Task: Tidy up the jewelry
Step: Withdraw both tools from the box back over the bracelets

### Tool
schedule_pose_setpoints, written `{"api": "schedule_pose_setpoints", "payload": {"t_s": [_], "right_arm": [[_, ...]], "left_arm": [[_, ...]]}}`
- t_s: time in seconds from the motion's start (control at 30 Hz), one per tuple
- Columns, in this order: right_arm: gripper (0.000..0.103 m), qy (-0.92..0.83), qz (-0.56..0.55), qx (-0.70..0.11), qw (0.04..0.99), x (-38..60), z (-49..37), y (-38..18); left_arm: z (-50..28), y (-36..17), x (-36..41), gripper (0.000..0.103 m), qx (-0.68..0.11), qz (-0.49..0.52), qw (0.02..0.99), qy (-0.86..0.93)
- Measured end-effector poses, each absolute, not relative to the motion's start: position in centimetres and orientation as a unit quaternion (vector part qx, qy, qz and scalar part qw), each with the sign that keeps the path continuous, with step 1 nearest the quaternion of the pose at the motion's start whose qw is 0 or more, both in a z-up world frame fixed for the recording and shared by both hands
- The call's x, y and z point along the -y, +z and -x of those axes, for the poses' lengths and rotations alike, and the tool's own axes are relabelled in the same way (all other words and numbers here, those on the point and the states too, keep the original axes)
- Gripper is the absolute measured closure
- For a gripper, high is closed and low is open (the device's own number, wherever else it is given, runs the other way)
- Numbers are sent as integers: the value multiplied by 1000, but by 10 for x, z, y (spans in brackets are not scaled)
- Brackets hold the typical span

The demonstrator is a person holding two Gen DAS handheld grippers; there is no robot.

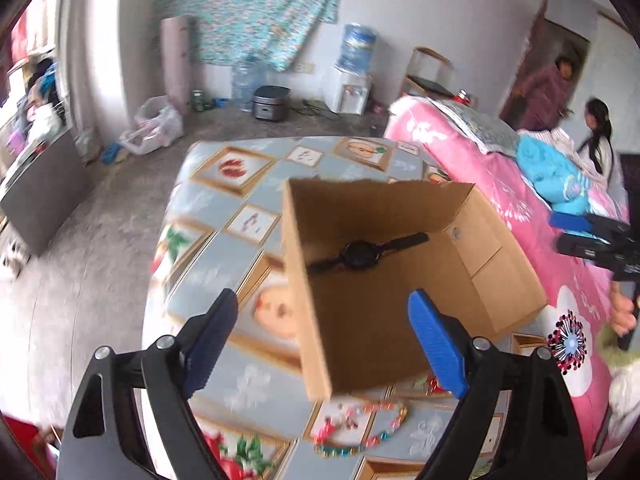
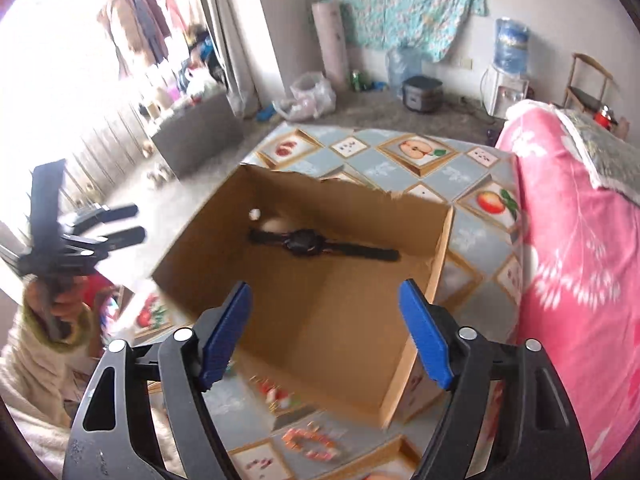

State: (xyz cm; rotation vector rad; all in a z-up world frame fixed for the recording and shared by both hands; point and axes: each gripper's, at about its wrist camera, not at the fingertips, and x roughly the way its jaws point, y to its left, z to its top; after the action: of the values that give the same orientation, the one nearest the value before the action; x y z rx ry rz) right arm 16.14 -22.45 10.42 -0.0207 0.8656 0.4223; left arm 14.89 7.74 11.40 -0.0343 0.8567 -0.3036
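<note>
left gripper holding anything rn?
No: in the left wrist view the left gripper stands open with nothing between its pads, and the black watch lies apart inside the cardboard box.

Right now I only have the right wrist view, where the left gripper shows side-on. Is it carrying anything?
Observer: No. In the left wrist view the left gripper, black with blue pads, stands open with nothing between its fingers.
Operator: What jewelry lies on its side, outside the brown cardboard box?
Observer: A long string of pink, teal and yellow beads lies on the fruit-patterned tablecloth, in front of the box.
Operator: Is anyone else in the room?
Observer: Yes, two people are by the doorway, beyond the pink floral bed cover.
</note>
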Motion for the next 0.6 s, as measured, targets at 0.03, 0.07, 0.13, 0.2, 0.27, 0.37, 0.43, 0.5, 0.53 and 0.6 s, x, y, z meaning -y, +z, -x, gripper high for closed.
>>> {"api": "schedule_pose_setpoints", "payload": {"t_s": [0.03,0.07,0.13,0.2,0.27,0.37,0.43,0.5,0.53,0.6], "right_arm": [[27,203,-2,-410,889,229,-143,104],[25,206,-10,-405,891,232,-127,103],[21,209,-24,-397,893,237,-100,97],[20,201,-34,-400,894,239,-80,88],[20,188,-55,-411,890,239,-64,68],[20,171,-75,-440,879,228,-58,32],[20,168,-80,-460,868,215,-54,10],[20,165,-67,-471,864,202,-50,-4],[20,163,-54,-478,861,191,-48,-13],[20,166,-16,-493,854,170,-44,-31]], "left_arm": [[-135,109,-82,13,-406,23,903,-137],[-127,103,-84,10,-402,28,906,-130],[-105,88,-88,6,-395,46,910,-117],[-91,70,-90,6,-402,60,908,-106],[-79,50,-90,6,-408,69,906,-91],[-64,18,-87,6,-435,74,895,-67],[-57,2,-85,6,-448,73,889,-55],[-50,-13,-85,6,-463,61,883,-44],[-47,-22,-83,6,-472,46,880,-35],[-42,-35,-80,6,-486,22,874,-21]]}}
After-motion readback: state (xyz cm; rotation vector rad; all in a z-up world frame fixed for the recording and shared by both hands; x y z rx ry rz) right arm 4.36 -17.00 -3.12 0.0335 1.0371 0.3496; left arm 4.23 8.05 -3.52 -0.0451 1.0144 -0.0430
